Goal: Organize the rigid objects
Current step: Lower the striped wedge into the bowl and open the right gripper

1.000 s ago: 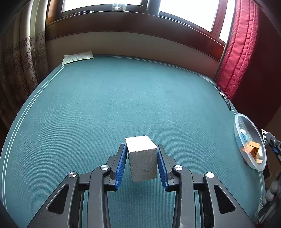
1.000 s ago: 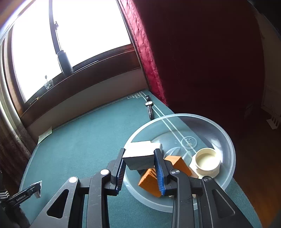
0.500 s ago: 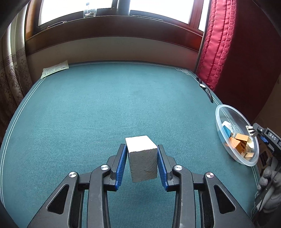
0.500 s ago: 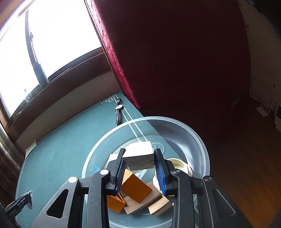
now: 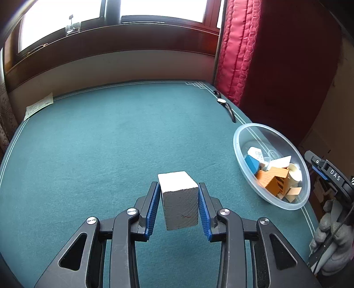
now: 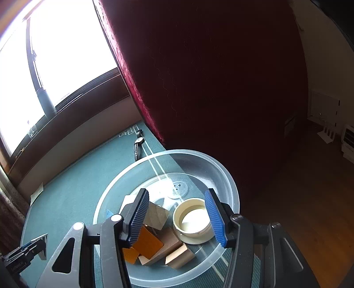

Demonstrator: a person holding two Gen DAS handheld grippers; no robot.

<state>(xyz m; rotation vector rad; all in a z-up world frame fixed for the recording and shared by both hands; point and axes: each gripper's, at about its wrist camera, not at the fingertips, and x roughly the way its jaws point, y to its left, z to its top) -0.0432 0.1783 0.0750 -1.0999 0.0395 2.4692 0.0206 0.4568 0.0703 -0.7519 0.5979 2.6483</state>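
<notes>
— What do we have in our left gripper [image 5: 179,200]?

— A white block [image 5: 179,199], pinched between the blue pads and held clear above the green table [image 5: 99,144].

— And our right gripper [image 6: 177,216]?

— Its jaws have just been opening and now stand wide over the clear bowl [image 6: 221,175], pressing on nothing. A pale block [image 6: 154,216] lies in the bowl just beside the left pad, among orange blocks [image 6: 147,242] and a cream ring [image 6: 192,218].

— Anything past the bowl?

— A wristwatch [image 6: 138,146] by the red curtain [image 6: 199,77].

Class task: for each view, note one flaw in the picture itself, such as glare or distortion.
Left wrist view: fisheye bends the table edge into a curve; the window is overexposed. Right wrist view: the window blows out to white, leaving the curtain dark.
</notes>
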